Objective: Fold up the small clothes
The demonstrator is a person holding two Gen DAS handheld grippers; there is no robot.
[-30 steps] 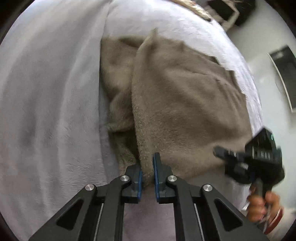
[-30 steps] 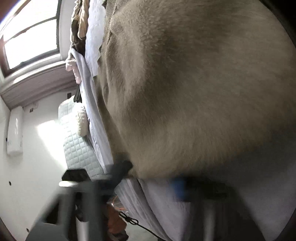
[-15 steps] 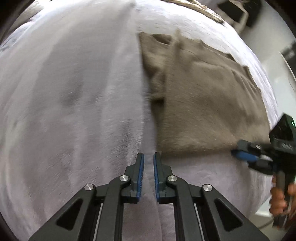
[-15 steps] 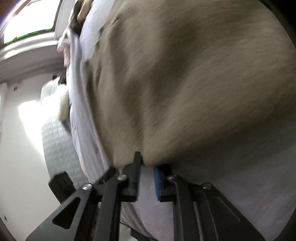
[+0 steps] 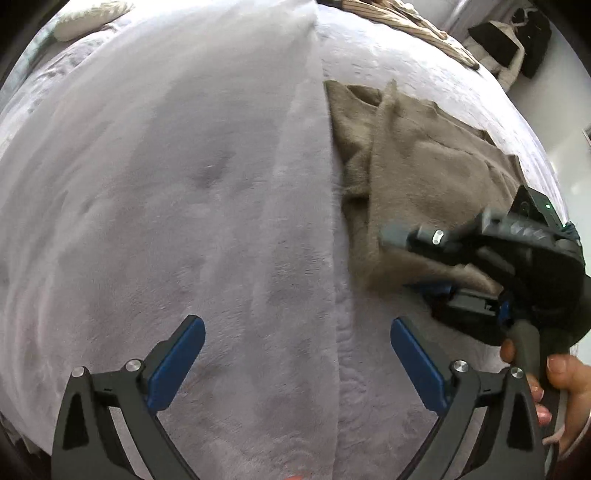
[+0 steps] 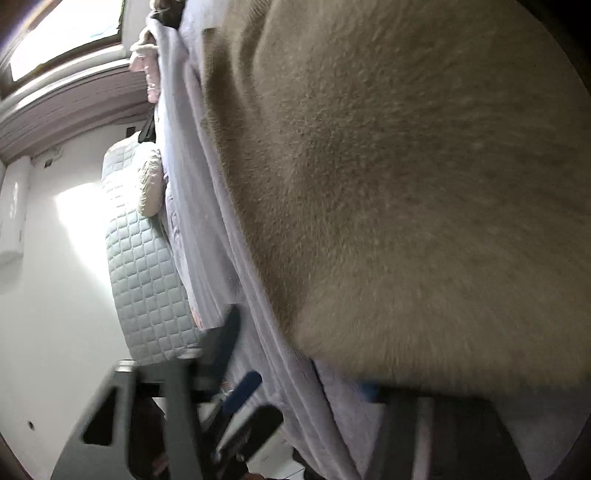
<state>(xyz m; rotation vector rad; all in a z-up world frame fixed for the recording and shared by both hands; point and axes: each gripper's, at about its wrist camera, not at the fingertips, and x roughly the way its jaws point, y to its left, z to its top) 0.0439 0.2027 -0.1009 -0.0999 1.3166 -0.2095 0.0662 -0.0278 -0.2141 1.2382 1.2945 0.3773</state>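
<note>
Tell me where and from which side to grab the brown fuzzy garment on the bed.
Take the brown garment by its near hem corner, coming in low from the near bed edge. That corner lies flat on the grey cover with open cover beside it, whereas the far side is bunched into folds.

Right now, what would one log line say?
left gripper: opening, nothing between fingers | right gripper: at brown garment edge, grip unclear | surface: grey blanket

You were in a home bedroom: a bed (image 5: 184, 184) under a pale plush blanket, a quilted headboard (image 6: 144, 266), a pillow (image 6: 151, 181), a window (image 6: 66, 33).
</note>
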